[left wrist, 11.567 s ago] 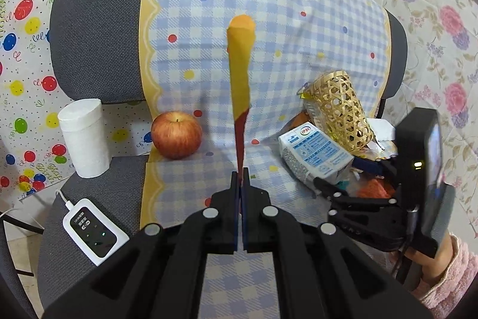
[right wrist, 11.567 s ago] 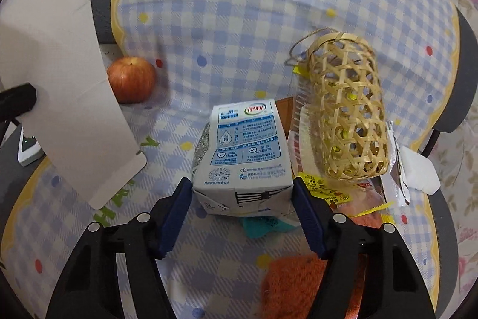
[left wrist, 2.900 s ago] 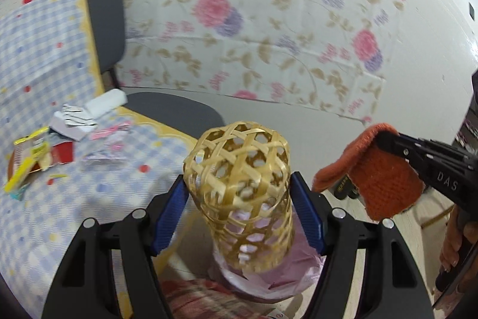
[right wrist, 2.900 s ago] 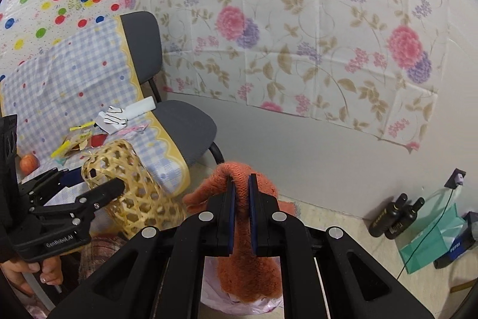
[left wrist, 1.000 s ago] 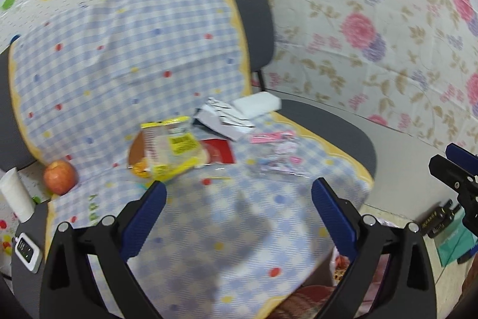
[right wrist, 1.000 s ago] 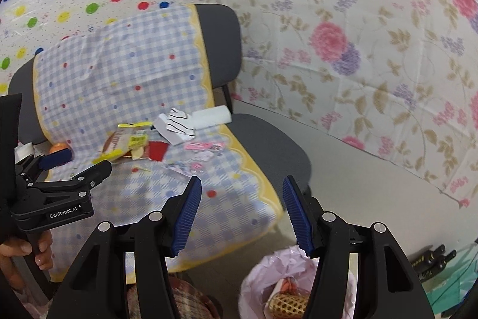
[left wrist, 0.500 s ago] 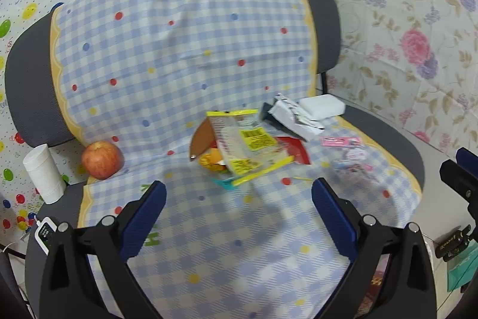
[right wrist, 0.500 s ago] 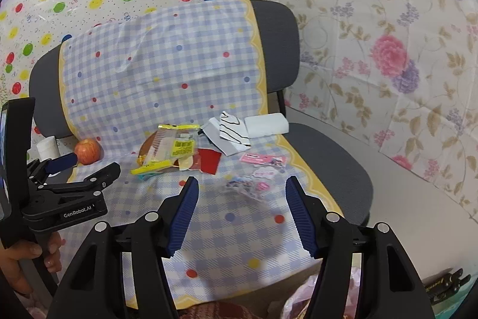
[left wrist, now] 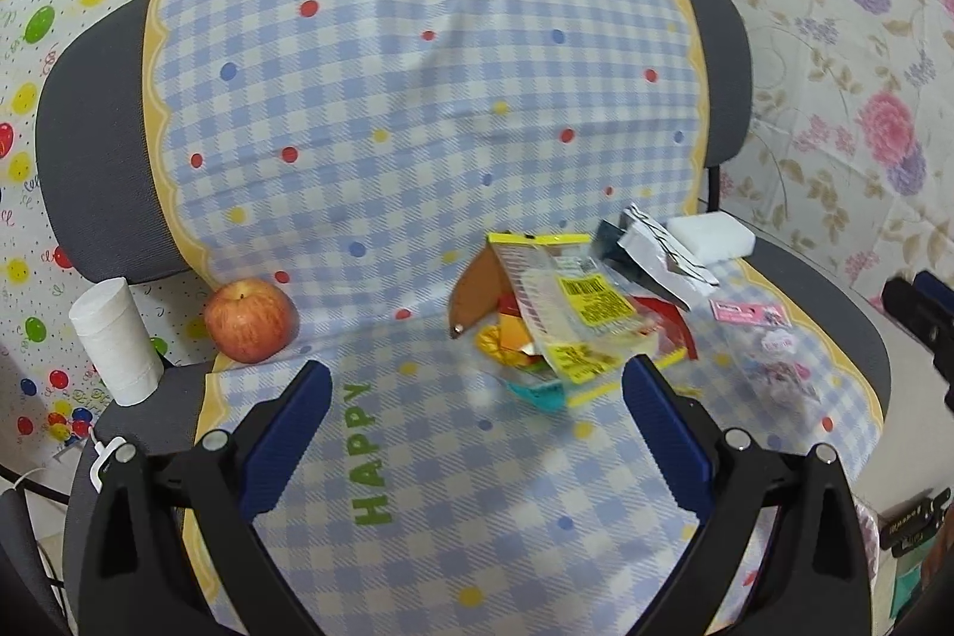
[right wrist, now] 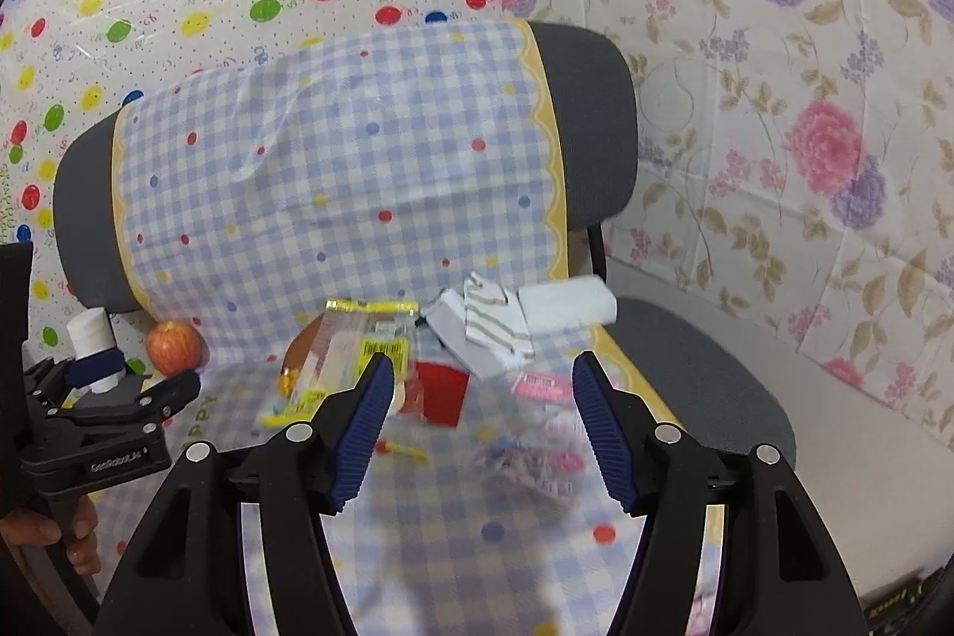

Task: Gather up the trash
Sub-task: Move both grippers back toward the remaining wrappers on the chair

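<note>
Trash lies on the checked cloth (left wrist: pixel 417 457) over the chair seat: a clear yellow-edged wrapper (left wrist: pixel 572 308) (right wrist: pixel 358 356) over a brown card disc (left wrist: pixel 477 290), a red piece (right wrist: pixel 441 391), a white striped pack (left wrist: pixel 662 248) (right wrist: pixel 489 320), and small pink wrappers (left wrist: pixel 751 311) (right wrist: pixel 539 385). My left gripper (left wrist: pixel 477 385) is open and empty, just in front of the yellow wrapper. My right gripper (right wrist: pixel 480 379) is open and empty, above the red piece and pink wrappers.
A red apple (left wrist: pixel 250 320) (right wrist: pixel 173 347) and a white paper roll (left wrist: pixel 116 341) sit at the seat's left. A white foam block (left wrist: pixel 709 236) (right wrist: pixel 566 305) lies at the right. The grey chair back (right wrist: pixel 590 129) stands behind, with papered walls around.
Both grippers have swung from the bin side toward the chair and come closer to the trash pile. Both stay open and empty.
</note>
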Demonstrator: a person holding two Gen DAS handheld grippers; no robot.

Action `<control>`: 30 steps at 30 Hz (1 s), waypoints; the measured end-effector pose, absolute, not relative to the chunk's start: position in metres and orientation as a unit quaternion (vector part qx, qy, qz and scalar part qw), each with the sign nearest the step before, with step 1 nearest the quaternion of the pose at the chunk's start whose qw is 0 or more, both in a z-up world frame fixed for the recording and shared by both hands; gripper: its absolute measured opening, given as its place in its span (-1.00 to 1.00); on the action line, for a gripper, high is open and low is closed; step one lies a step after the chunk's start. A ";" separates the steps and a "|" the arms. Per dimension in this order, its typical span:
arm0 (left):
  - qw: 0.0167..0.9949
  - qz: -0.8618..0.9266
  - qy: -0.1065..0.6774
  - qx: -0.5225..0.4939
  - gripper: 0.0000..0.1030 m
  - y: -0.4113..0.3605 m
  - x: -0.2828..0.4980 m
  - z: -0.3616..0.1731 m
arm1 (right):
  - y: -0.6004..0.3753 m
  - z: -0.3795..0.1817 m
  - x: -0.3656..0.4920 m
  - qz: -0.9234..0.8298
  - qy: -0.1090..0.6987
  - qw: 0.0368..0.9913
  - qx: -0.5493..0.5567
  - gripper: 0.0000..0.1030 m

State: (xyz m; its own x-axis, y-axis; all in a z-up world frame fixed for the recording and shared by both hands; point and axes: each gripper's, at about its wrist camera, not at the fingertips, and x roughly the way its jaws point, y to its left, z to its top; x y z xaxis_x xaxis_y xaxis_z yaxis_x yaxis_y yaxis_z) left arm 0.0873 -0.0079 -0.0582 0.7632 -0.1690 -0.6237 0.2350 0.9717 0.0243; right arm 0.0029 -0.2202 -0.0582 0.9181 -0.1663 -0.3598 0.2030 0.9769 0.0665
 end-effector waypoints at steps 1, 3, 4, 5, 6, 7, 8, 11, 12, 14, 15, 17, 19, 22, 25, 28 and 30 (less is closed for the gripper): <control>0.938 -0.106 0.328 0.048 0.85 -0.007 0.091 -0.059 | -0.221 -0.057 0.008 -0.099 0.178 0.978 0.047 0.27; 0.938 -0.105 0.328 0.044 0.85 -0.007 0.096 -0.063 | -0.225 -0.057 0.018 -0.099 0.178 0.978 0.047 0.27; 0.937 -0.103 0.330 0.044 0.85 -0.008 0.100 -0.067 | -0.226 -0.057 0.021 -0.100 0.178 0.978 0.046 0.27; 0.936 -0.106 0.334 0.043 0.85 -0.009 0.103 -0.071 | -0.227 -0.058 0.024 -0.101 0.179 0.978 0.045 0.27; 0.935 -0.108 0.336 0.042 0.85 -0.011 0.105 -0.074 | -0.229 -0.059 0.026 -0.102 0.179 0.977 0.044 0.27; 0.931 -0.112 0.344 0.045 0.85 -0.015 0.109 -0.081 | -0.231 -0.061 0.030 -0.104 0.180 0.977 0.043 0.27; 0.929 -0.116 0.348 0.047 0.85 -0.018 0.110 -0.085 | -0.233 -0.063 0.033 -0.104 0.184 0.977 0.043 0.27; 0.922 -0.130 0.363 0.048 0.85 -0.028 0.117 -0.099 | -0.241 -0.071 0.040 -0.106 0.194 0.974 0.048 0.26; 0.920 -0.132 0.367 0.046 0.84 -0.031 0.119 -0.103 | -0.244 -0.074 0.041 -0.108 0.198 0.973 0.049 0.26; 0.915 -0.137 0.377 0.041 0.81 -0.035 0.127 -0.109 | -0.252 -0.082 0.043 -0.115 0.206 0.970 0.052 0.25; 0.914 -0.138 0.380 0.041 0.79 -0.038 0.130 -0.112 | -0.255 -0.084 0.043 -0.117 0.209 0.969 0.055 0.25; 0.915 -0.134 0.377 0.042 0.78 -0.041 0.132 -0.113 | -0.261 -0.089 0.042 -0.119 0.212 0.968 0.060 0.25; 0.918 -0.131 0.371 0.044 0.78 -0.042 0.134 -0.113 | -0.265 -0.093 0.042 -0.125 0.218 0.966 0.058 0.25; 0.919 -0.124 0.371 0.040 0.78 -0.039 0.136 -0.114 | -0.270 -0.098 0.042 -0.125 0.224 0.964 0.065 0.25; 0.920 -0.116 0.372 0.038 0.78 -0.034 0.136 -0.112 | -0.270 -0.101 0.043 -0.124 0.228 0.963 0.066 0.25; 0.923 -0.107 0.367 0.036 0.78 -0.026 0.132 -0.108 | -0.268 -0.104 0.045 -0.118 0.238 0.962 0.066 0.25; 0.924 -0.104 0.366 0.033 0.78 -0.022 0.131 -0.107 | -0.264 -0.104 0.045 -0.116 0.239 0.962 0.060 0.25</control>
